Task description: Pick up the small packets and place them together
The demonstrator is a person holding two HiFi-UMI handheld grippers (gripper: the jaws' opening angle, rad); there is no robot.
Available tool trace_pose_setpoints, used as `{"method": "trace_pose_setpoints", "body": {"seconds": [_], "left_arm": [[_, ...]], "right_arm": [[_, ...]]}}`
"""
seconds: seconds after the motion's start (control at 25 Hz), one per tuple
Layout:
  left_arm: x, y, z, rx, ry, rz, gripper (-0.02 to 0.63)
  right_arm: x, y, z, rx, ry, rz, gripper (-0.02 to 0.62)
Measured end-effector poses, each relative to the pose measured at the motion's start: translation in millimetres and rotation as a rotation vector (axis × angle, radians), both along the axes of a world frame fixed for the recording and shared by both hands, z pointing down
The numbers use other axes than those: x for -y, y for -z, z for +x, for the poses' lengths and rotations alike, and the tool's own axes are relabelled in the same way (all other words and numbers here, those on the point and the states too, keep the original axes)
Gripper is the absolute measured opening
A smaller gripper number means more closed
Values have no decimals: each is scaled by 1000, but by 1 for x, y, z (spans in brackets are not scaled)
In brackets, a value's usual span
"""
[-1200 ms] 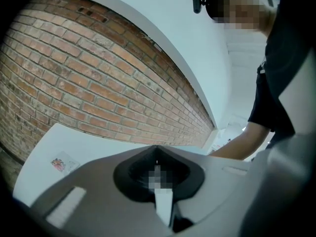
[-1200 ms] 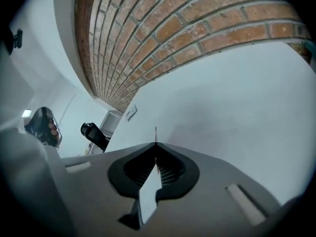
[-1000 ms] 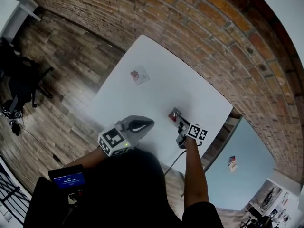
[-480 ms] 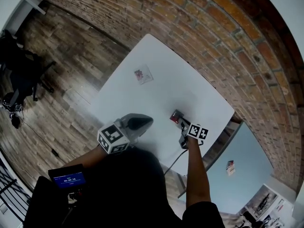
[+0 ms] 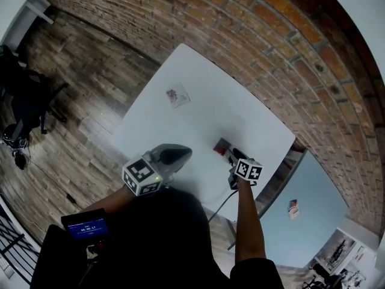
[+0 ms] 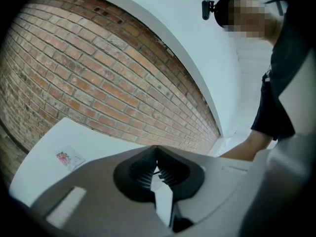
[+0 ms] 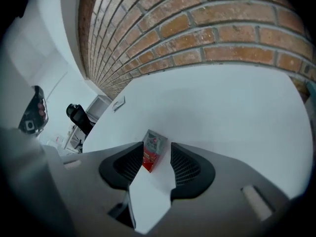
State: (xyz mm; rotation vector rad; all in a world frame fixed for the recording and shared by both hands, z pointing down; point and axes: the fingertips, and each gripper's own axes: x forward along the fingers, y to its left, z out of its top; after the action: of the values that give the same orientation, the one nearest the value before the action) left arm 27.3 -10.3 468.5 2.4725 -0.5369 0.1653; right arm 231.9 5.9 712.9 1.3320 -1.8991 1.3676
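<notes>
A red and silver packet lies on the white table between the jaws of my right gripper. Those jaws are opening and stand wide, with a gap beside the packet. In the head view this red packet sits near the table's right edge, just ahead of the right gripper. A second, white packet with a red print lies far off at the table's left part, also seen as the white packet. My left gripper hovers at the near edge, jaws shut and empty.
A brick wall runs behind the table. Wooden floor and a black chair lie to the left. To the right stands a light-blue table with another packet on it.
The right gripper's jaws have let go of the red packet, which now lies on the table in front of them. The left gripper has hardly moved.
</notes>
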Motion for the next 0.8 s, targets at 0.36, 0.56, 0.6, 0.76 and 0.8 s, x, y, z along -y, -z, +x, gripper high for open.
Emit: {"method": "trace_pose_setpoints", "body": {"seconds": [0.36, 0.56, 0.6, 0.76, 0.8], "left_arm": [[8, -4, -8, -16, 56, -22, 0], [17, -1, -19, -9, 69, -1, 0], [19, -1, -23, -7, 73, 2, 0], [34, -1, -38, -2, 90, 13, 0], [37, -2, -42, -1, 95, 7, 0]], "right_arm": [[2, 77, -71, 34, 244, 250, 3], [19, 86, -127, 40, 402, 269, 3], [25, 88, -135, 37, 407, 277, 3], [54, 92, -160, 15, 371, 293, 6], [60, 90, -166, -9, 374, 293, 23]]}}
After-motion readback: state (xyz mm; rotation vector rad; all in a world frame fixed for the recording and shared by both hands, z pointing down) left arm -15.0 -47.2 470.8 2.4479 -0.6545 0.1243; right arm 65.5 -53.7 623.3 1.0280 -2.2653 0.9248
